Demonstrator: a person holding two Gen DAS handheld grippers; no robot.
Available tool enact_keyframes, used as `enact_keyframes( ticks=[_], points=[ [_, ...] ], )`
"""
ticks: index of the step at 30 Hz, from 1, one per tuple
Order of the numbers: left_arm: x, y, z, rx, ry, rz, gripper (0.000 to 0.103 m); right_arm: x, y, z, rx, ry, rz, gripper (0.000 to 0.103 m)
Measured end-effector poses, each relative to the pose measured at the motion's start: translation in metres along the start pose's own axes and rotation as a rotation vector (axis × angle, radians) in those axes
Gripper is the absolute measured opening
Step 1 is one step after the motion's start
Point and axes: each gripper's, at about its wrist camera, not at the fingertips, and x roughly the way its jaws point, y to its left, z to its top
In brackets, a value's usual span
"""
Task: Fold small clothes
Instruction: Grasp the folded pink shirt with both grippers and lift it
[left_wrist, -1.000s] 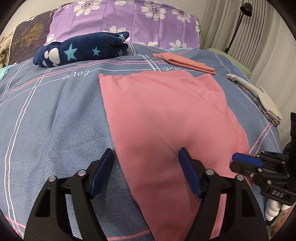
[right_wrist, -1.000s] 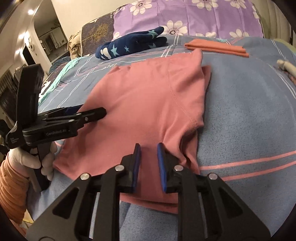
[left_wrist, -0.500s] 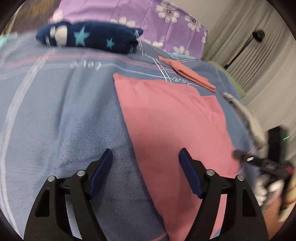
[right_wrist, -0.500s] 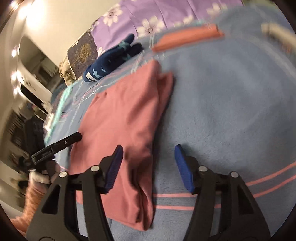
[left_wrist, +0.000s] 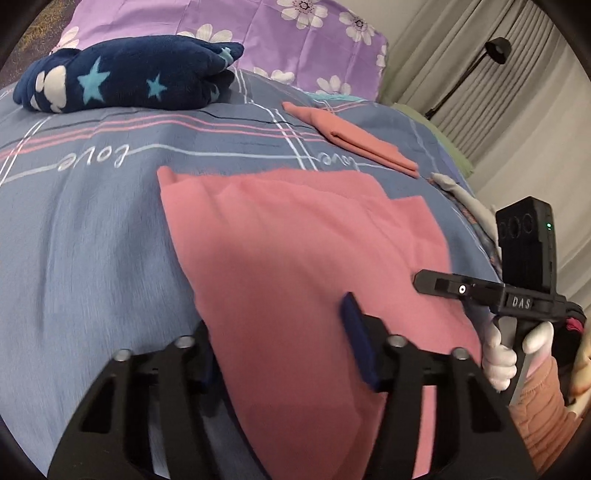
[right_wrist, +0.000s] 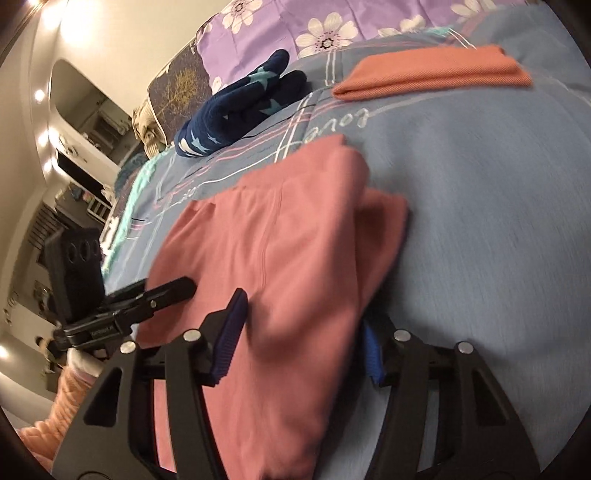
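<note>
A pink garment (left_wrist: 303, 266) lies folded lengthwise on the blue bedspread (left_wrist: 85, 236); it also shows in the right wrist view (right_wrist: 280, 258). My left gripper (left_wrist: 280, 343) is open and straddles the garment's near left edge, its left finger partly hidden under the cloth. My right gripper (right_wrist: 303, 332) is open and straddles the garment's near right edge. Each gripper shows in the other's view: the right one (left_wrist: 480, 291) at the garment's right side, the left one (right_wrist: 147, 299) at its left side.
A folded orange garment (left_wrist: 351, 136) lies farther back, also in the right wrist view (right_wrist: 436, 74). A navy star-patterned fleece bundle (left_wrist: 125, 74) sits by the purple flowered pillow (left_wrist: 258, 29). Pale clothes (left_wrist: 461, 199) lie at the bed's right edge.
The right gripper opened, letting go of the garment's near edge, and now straddles its right edge. Both grippers moved lower and closer to the garment's near end.
</note>
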Motion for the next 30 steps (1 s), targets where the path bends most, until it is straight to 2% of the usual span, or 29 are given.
enact_keyframes(
  ticks=[2,3,4,6,7,11,15,19,22,26,30],
  points=[
    [0.005,0.005,0.006,-0.012,-0.004,-0.007,0.038,0.007,0.002,0.005,-0.02,-0.01,-0.031,0.051],
    [0.006,0.006,0.008,-0.019,-0.005,-0.01,0.035,0.008,0.005,0.005,-0.026,-0.015,-0.054,0.045],
    [0.005,0.005,0.009,-0.02,-0.007,-0.007,0.03,0.007,0.007,0.005,-0.033,-0.021,-0.078,0.033],
    [-0.003,-0.008,0.007,0.035,-0.027,0.04,0.025,-0.002,0.015,-0.001,-0.053,-0.04,-0.108,0.022],
    [-0.01,-0.017,0.007,0.072,-0.047,0.062,0.023,-0.009,0.023,-0.003,-0.076,-0.062,-0.126,0.02],
    [-0.054,-0.055,0.009,0.168,-0.155,0.051,0.02,-0.058,0.058,-0.017,-0.168,-0.208,-0.16,0.019],
    [-0.112,-0.108,0.008,0.304,-0.287,0.048,0.02,-0.133,0.091,-0.04,-0.259,-0.396,-0.181,0.019],
    [-0.146,-0.162,0.003,0.412,-0.382,0.038,0.02,-0.19,0.11,-0.062,-0.305,-0.524,-0.235,0.019],
    [-0.16,-0.192,-0.003,0.47,-0.428,0.019,0.02,-0.23,0.125,-0.081,-0.338,-0.615,-0.321,0.019],
    [-0.164,-0.229,-0.005,0.522,-0.445,-0.017,0.02,-0.268,0.135,-0.104,-0.383,-0.698,-0.428,0.019],
    [-0.158,-0.256,-0.005,0.55,-0.44,-0.053,0.02,-0.297,0.128,-0.12,-0.379,-0.742,-0.481,0.019]
  ],
)
